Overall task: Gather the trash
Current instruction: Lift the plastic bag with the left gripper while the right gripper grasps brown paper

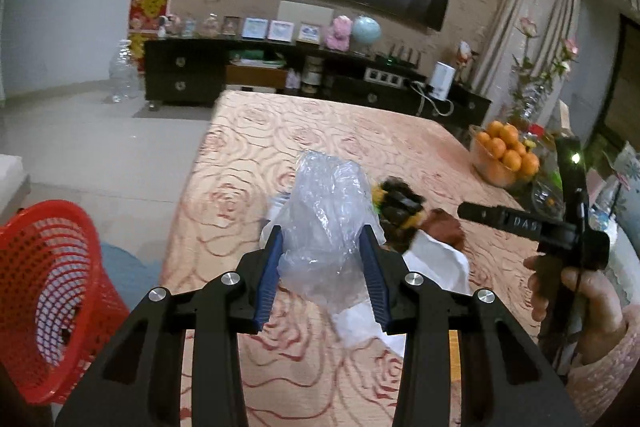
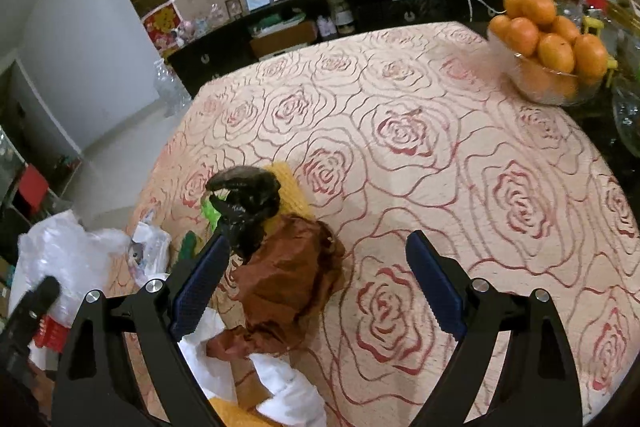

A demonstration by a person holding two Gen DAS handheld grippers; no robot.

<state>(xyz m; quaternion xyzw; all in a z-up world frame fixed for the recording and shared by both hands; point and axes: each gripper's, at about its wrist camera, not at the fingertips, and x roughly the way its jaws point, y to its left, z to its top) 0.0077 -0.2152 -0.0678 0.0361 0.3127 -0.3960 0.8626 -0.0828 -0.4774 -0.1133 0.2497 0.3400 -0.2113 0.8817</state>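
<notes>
My left gripper (image 1: pixel 323 233) is shut on a crumpled clear plastic bag (image 1: pixel 326 223) and holds it above the rose-patterned table (image 1: pixel 256 147). A red mesh basket (image 1: pixel 48 287) stands on the floor at the left. My right gripper (image 2: pixel 320 245) is open and empty, just above a crumpled brown paper (image 2: pixel 288 279). A black plastic scrap (image 2: pixel 248 195), yellow pieces (image 2: pixel 288 183), green bits (image 2: pixel 210 211) and white paper (image 2: pixel 288 387) lie around it. The brown paper (image 1: pixel 444 227) and the black scrap (image 1: pixel 400 203) also show in the left wrist view, beside the right gripper's body (image 1: pixel 560 227).
A glass bowl of oranges (image 2: pixel 548 43) stands at the table's far right edge, beside glassware and flowers. A dark cabinet (image 1: pixel 188 75) with frames, a globe and a TV above runs along the far wall. A clear bottle (image 1: pixel 124 75) stands on the floor.
</notes>
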